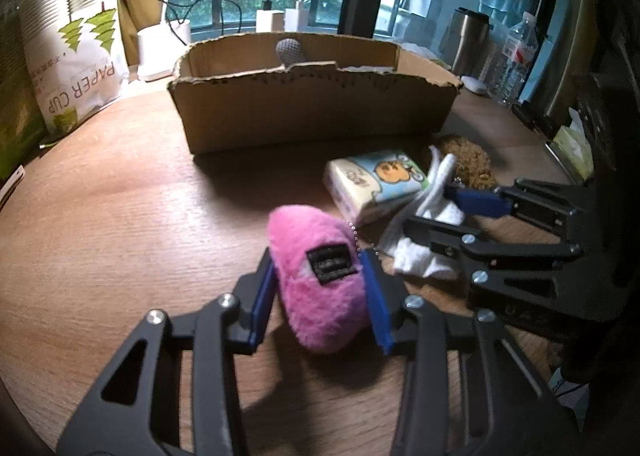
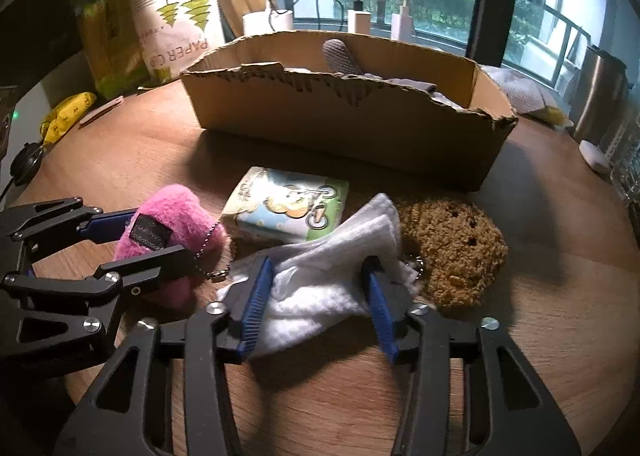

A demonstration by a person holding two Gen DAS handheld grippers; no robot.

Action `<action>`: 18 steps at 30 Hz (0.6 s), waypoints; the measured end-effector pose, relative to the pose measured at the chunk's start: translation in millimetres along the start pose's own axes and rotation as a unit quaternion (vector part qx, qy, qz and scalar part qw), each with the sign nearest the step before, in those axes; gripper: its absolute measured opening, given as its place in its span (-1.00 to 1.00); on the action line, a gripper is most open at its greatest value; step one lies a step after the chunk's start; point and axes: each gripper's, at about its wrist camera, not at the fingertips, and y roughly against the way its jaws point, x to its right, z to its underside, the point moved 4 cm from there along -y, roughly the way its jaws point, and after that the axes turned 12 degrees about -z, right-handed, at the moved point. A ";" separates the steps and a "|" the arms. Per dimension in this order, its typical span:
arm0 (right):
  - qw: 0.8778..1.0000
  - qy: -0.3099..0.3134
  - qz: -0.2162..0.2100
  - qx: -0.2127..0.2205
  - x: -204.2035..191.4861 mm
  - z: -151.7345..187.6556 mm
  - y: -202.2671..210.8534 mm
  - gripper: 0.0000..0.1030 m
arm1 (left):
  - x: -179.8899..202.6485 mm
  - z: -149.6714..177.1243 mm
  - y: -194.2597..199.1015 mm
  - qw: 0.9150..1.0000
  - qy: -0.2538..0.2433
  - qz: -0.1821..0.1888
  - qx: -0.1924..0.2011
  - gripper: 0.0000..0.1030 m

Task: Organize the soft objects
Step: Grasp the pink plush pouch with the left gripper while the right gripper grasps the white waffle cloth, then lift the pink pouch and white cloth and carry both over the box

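My left gripper (image 1: 316,262) is shut on a pink plush toy (image 1: 316,280) with a black label and a bead chain, lying on the wooden table (image 1: 120,215). To its right, my right gripper (image 2: 316,268) is shut on a crumpled white cloth (image 2: 320,284). The right wrist view shows the left gripper (image 2: 160,234) clamping the pink plush (image 2: 176,207) from the left. A cartoon-printed tissue pack (image 2: 288,207) lies behind both, and a brown curly plush (image 2: 456,248) touches the cloth's right side. Beyond them stands an open cardboard box (image 1: 312,111) with a grey item (image 1: 290,49) and pale fabric inside.
A paper-cup bag (image 1: 76,55) stands at the back left, near a white lamp base (image 1: 160,47) with cables. A steel tumbler (image 1: 468,39) and a water bottle (image 1: 516,55) stand at the back right. Yellow packets (image 2: 68,111) lie at the table's left edge.
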 end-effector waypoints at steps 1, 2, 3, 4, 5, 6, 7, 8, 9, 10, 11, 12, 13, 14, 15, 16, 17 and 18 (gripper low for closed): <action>1.000 0.007 0.000 0.000 -2.3 0.3 -0.2 -0.30 | -1.5 0.1 1.4 1.000 0.003 0.000 0.002 -0.18; 1.000 0.011 0.000 0.000 -4.2 1.2 0.4 -0.37 | -2.8 0.2 3.0 1.000 0.005 -0.001 0.004 -0.18; 1.000 0.013 -0.001 0.000 -5.6 1.1 0.1 -0.40 | -4.0 0.3 4.3 1.000 0.007 -0.001 0.005 -0.18; 1.000 0.015 -0.002 0.000 -7.1 0.5 -0.3 -0.46 | -5.4 0.6 5.9 1.000 0.009 -0.001 0.006 -0.18; 1.000 0.015 -0.002 0.000 -7.9 0.3 -0.3 -0.50 | -6.0 0.7 7.0 1.000 0.010 -0.001 0.007 -0.18; 1.000 0.015 -0.006 0.001 -8.0 0.6 -0.2 -0.51 | -6.9 0.6 8.1 1.000 0.011 -0.002 0.008 -0.18; 1.000 0.015 -0.011 0.001 -9.2 1.1 -0.4 -0.52 | -8.1 0.2 10.1 1.000 0.013 -0.002 0.010 -0.18; 1.000 0.015 -0.015 0.001 -9.9 1.4 -0.2 -0.52 | -9.1 -0.4 11.7 1.000 0.014 -0.003 0.012 -0.18; 1.000 0.016 -0.018 0.002 -10.4 1.4 0.3 -0.52 | -10.1 -0.9 13.5 1.000 0.014 -0.003 0.014 -0.18; 1.000 0.017 -0.019 0.003 -11.0 1.3 1.5 -0.52 | -11.1 -1.7 15.8 1.000 0.015 -0.004 0.017 -0.18; 1.000 0.019 -0.021 0.005 -12.1 0.4 3.1 -0.53 | -12.1 -2.8 18.0 1.000 0.016 -0.005 0.020 -0.18; 1.000 0.021 -0.022 0.008 -12.9 -0.9 5.5 -0.53 | -12.6 -3.5 19.4 1.000 0.017 -0.005 0.022 -0.18; 0.999 0.022 -0.024 0.011 -14.2 -2.1 7.8 -0.53 | -13.2 -5.0 21.2 1.000 0.018 -0.006 0.025 -0.18; 0.999 0.024 -0.024 0.014 -15.3 -3.4 10.0 -0.53 | -13.7 -6.0 22.0 0.999 0.018 -0.007 0.026 -0.18; 0.999 0.025 -0.024 0.018 -15.8 -4.8 12.1 -0.53 | -14.1 -7.5 23.5 0.999 0.019 -0.007 0.028 -0.18; 0.999 0.027 -0.024 0.022 -16.3 -7.1 15.5 -0.53 | -14.7 -8.7 24.2 0.999 0.020 -0.007 0.029 -0.18; 0.999 0.028 -0.023 0.027 -16.7 -9.0 18.6 -0.53 | -15.0 -10.0 25.6 0.999 0.021 -0.007 0.031 -0.18; 0.999 0.029 -0.022 0.032 -17.1 -10.9 22.0 -0.53 | -15.0 -11.6 27.5 0.999 0.021 -0.008 0.034 -0.18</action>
